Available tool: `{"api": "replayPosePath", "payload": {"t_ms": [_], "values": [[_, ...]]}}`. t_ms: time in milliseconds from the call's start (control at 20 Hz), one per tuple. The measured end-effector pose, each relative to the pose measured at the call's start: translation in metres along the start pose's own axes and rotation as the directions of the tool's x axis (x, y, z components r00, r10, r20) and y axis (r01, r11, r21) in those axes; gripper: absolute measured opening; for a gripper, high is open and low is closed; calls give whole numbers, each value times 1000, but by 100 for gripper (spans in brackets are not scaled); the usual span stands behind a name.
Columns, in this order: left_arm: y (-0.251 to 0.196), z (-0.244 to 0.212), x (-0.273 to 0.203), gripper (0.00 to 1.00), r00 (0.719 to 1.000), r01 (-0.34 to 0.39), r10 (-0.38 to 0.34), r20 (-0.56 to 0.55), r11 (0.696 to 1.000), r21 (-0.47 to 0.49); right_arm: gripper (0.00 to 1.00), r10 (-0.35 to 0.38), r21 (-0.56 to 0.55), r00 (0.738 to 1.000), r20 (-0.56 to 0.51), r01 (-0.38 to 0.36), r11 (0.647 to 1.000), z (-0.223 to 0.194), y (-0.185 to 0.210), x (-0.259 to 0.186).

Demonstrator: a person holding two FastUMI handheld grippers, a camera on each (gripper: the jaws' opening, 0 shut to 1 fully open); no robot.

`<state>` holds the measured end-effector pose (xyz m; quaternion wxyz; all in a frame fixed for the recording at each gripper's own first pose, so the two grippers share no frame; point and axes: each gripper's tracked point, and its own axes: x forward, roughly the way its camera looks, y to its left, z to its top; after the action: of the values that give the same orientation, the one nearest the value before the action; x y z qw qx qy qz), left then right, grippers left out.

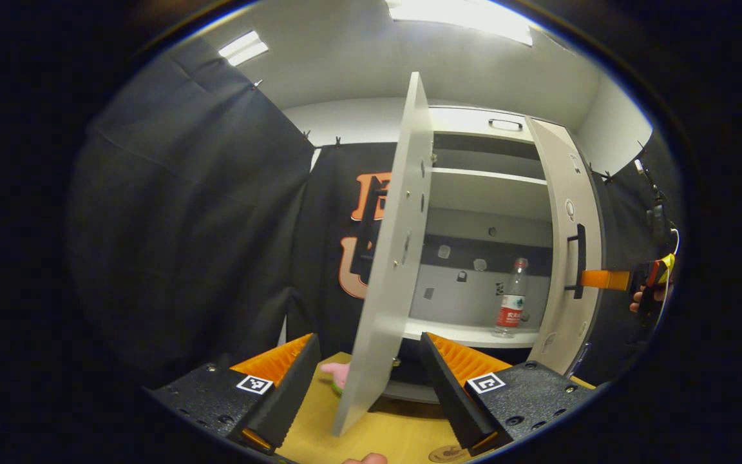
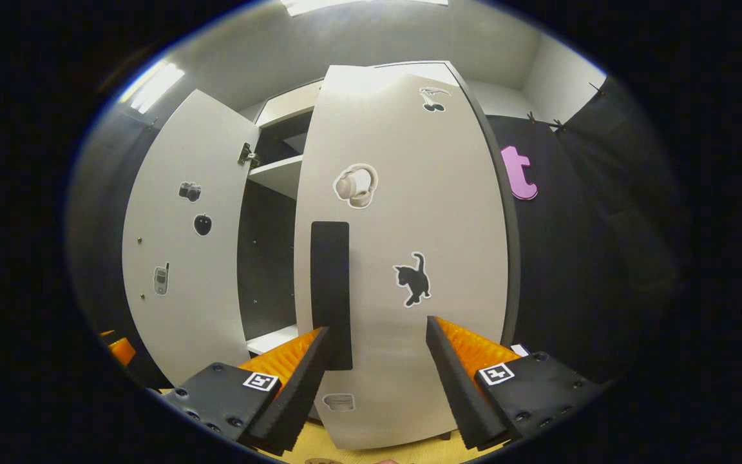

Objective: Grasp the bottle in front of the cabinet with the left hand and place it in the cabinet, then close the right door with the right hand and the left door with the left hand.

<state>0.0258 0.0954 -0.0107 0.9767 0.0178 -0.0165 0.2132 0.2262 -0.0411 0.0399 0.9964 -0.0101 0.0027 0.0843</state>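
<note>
Both of my hand-held grippers are wide open and empty: left (image 1: 368,380) faces the left door's (image 1: 393,258) edge, right (image 2: 377,380) sits near the right door (image 2: 403,258). Bottle (image 1: 511,299) stands upright on the cabinet shelf (image 1: 467,333).

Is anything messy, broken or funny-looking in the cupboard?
Nothing stands out. The bottle stands upright on the cabinet's lower shelf, nothing spilled. Both doors, the left door and the right door, hang open and look whole. The stickers on them are just decoration.
</note>
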Motion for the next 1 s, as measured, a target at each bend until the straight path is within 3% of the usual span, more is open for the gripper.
{"api": "replayPosePath", "payload": {"t_ms": [200, 350, 700, 1000], "values": [[51, 21, 13, 94, 993, -111, 111, 31, 994, 15, 97, -10, -15, 1000, 4, 10, 1000, -5, 3, 14], [71, 36, 37, 94, 989, -141, 140, 39, 990, 13, 97, -13, 8, 1000, -4, 13, 1000, -7, 3, 16], [67, 58, 104, 94, 994, -96, 94, 59, 995, 37, 97, -35, 32, 999, -12, 36, 999, -23, -5, -24], [51, 65, 125, 94, 995, -58, 52, 86, 995, 76, 100, -102, -38, 993, -54, 100, 994, -52, -28, -74]]}}
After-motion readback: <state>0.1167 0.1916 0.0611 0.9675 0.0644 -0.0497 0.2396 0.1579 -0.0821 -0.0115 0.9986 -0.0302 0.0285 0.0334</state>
